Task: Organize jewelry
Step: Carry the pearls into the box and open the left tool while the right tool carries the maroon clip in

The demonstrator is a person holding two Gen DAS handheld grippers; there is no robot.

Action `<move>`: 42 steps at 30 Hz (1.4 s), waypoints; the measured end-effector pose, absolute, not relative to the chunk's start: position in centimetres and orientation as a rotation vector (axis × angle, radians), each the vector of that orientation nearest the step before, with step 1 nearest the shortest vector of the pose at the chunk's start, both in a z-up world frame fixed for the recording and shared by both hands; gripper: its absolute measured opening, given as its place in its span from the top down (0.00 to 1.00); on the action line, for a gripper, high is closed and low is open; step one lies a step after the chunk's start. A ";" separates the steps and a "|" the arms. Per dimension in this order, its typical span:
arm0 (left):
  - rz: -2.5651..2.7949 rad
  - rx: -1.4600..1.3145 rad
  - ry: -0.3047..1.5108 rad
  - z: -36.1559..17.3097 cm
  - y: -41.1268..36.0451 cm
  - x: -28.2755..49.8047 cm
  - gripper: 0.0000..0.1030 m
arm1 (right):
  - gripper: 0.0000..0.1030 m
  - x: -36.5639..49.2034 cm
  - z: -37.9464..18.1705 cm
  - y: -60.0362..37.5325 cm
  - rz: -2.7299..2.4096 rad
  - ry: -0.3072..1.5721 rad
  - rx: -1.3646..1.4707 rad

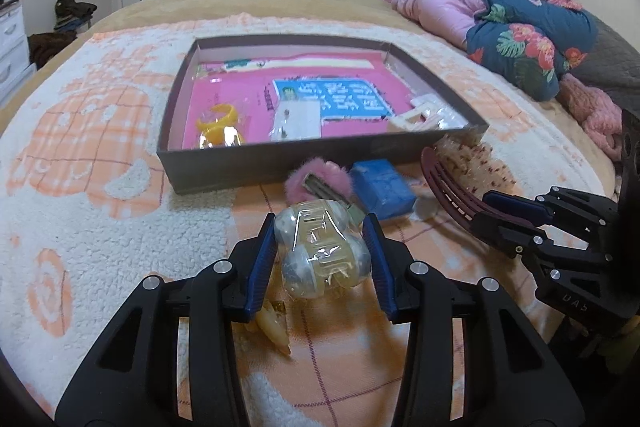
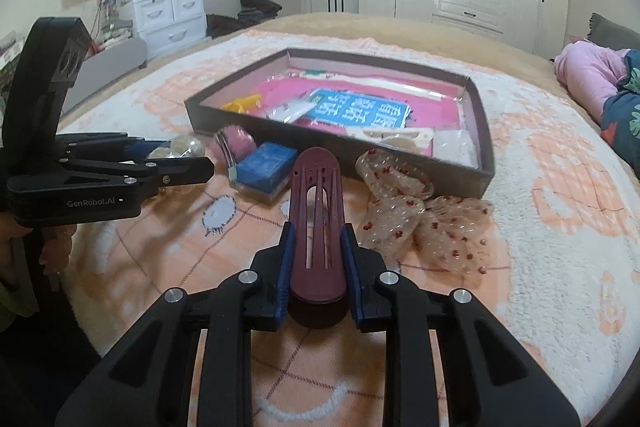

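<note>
We hold the left tool (image 1: 324, 245) closed on a clear plastic-wrapped pearl hair clip (image 1: 322, 251), its blue pads (image 1: 264, 259) pressing the bundle from both sides just above the blanket (image 1: 100, 227) on the bed. The right tool (image 2: 318, 259) grips a maroon slotted hair clip (image 2: 318, 219) across its width near the rounded rear end, the long body projecting forward toward the box (image 2: 440, 175). The box sits open ahead of both tools and already contains a yellow bracelet (image 1: 218, 119) and several packets. Outside it, close to its near wall, lie a pink fluffy clip (image 1: 316, 181), a blue case (image 1: 382, 193) and a sheer dotted bow (image 2: 416, 215). We judge the wrapped clip light but slippery (the film is glossy and may slide between the pads), so a hold across its widest part seems safest. The maroon clip looks stiff and light; gripped at one end, it may pivot, and its thin slotted bars could snap under heavy pressure. The bow is soft and will collapse, so we would pinch it at the central knot.
</note>
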State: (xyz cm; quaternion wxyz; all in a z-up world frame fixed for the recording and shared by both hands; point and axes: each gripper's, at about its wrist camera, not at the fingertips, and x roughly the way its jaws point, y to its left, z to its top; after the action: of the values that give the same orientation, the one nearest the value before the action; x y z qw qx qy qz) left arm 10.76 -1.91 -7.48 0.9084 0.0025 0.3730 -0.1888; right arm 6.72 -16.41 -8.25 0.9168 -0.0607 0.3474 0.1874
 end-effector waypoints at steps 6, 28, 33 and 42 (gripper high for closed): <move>-0.389 -0.014 0.732 -6.2 -1.8 10.4 0.66 | 0.78 6.4 -6.8 -17.3 0.369 0.680 -0.099; -0.443 -0.013 0.665 -3.5 -5.0 13.4 0.66 | 0.78 7.8 -4.0 -19.4 0.306 0.593 -0.059; -0.449 -0.012 0.649 -3.0 -5.8 14.4 0.66 | 0.78 8.5 -3.4 -20.1 0.289 0.576 -0.051; -0.448 -0.022 0.648 -2.8 -6.2 16.5 0.66 | 0.78 9.9 -2.6 -20.8 0.264 0.554 -0.047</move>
State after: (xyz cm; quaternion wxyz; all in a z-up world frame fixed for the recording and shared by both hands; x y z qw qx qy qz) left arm 16.54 -6.24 -2.81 0.9234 -0.0108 0.3155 -0.2185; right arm 9.94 -20.85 -2.56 0.9531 -0.0230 0.2724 0.1298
